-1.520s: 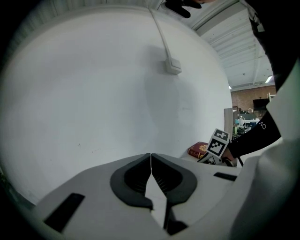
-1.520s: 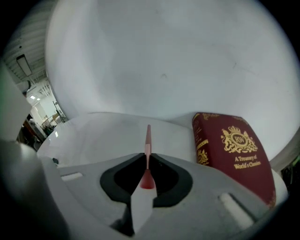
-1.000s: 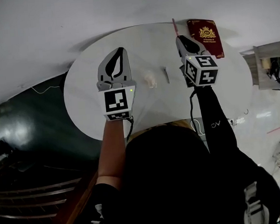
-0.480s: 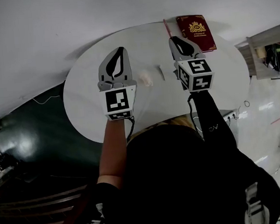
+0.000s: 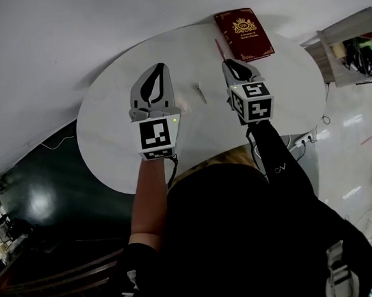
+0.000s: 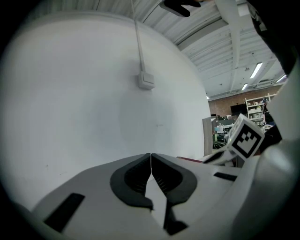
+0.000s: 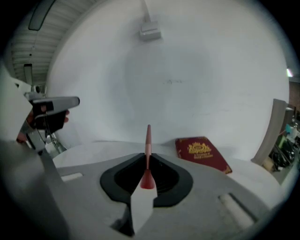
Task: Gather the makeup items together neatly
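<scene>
A round white table (image 5: 107,128) fills the head view. My right gripper (image 5: 229,64) is shut on a thin red makeup pencil (image 5: 219,48) that sticks out past its tips toward the table's far edge. In the right gripper view the pencil (image 7: 148,140) stands clamped between the dark pads of the right gripper (image 7: 147,161). A thin pale stick (image 5: 201,93) lies on the table between the two grippers. My left gripper (image 5: 160,68) hovers left of it, shut and empty. In the left gripper view, the left gripper (image 6: 150,157) has its jaws pressed together and points at a white wall.
A dark red book (image 5: 243,34) with a gold crest lies at the table's far right edge, and the right gripper view shows the book (image 7: 201,153) just beyond the pencil. A shelf unit (image 5: 348,45) stands to the right of the table. Dark floor lies to the left.
The right gripper has drawn back from the red book toward me with the pencil still in it. The head view has swung, shifting book and table. The left gripper keeps its place.
</scene>
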### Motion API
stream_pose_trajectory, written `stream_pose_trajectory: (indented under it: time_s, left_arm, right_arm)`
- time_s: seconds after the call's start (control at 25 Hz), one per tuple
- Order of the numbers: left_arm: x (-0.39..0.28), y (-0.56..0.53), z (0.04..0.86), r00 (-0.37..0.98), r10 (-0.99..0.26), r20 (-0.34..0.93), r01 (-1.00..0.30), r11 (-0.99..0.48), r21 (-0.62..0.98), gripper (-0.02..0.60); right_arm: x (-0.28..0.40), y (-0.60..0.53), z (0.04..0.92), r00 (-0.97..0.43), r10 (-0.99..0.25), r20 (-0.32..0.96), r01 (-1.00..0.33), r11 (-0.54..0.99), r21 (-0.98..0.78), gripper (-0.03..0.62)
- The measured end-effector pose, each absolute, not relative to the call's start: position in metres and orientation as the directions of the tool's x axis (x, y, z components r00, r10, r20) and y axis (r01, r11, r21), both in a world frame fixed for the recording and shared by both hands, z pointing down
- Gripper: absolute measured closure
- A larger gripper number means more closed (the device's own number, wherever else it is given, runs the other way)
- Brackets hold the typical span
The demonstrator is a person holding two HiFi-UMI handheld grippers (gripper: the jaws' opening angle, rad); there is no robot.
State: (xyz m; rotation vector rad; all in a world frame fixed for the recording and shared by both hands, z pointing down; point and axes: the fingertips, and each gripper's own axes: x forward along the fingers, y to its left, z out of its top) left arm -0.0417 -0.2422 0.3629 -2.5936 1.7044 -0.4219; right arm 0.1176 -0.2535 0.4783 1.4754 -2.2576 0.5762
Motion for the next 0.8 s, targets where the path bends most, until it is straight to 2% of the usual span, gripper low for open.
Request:
stream_pose_trajectory:
  time_s: [0.16, 0.36, 0.56, 0.8]
  left_arm:
    - [-0.038, -0.241, 0.366, 0.378, -0.896, 0.232, -0.897, -0.417, -0.149, 0.571]
    - [-0.037, -0.238, 0.372, 0.381, -0.892, 0.243, -0.895, -0.422, -0.145, 0.571]
    - [-0.035, -0.238, 0.374, 0.388, -0.891, 0.235, -0.897, -0.424, -0.127, 0.571]
    - [-0.041, -0.236, 0.371, 0.37, -0.898, 0.239, -0.901, -0.41, -0.144, 0.571]
  right_arm:
    - [0.121, -0.23, 0.547, -0.368, -0.663, 0.652, -0.928, 0.304, -0.215, 0.546]
    - [0.121, -0.204, 0.608, -0.359, -0.549, 0.754, -0.931, 0.267, -0.249, 0.546]
    - [0.12, -0.183, 0.642, -0.347, -0.468, 0.813, -0.937, 0.216, -0.275, 0.546]
    - [0.124, -0.178, 0.651, -0.326, -0.44, 0.837, -0.943, 0.219, -0.251, 0.546]
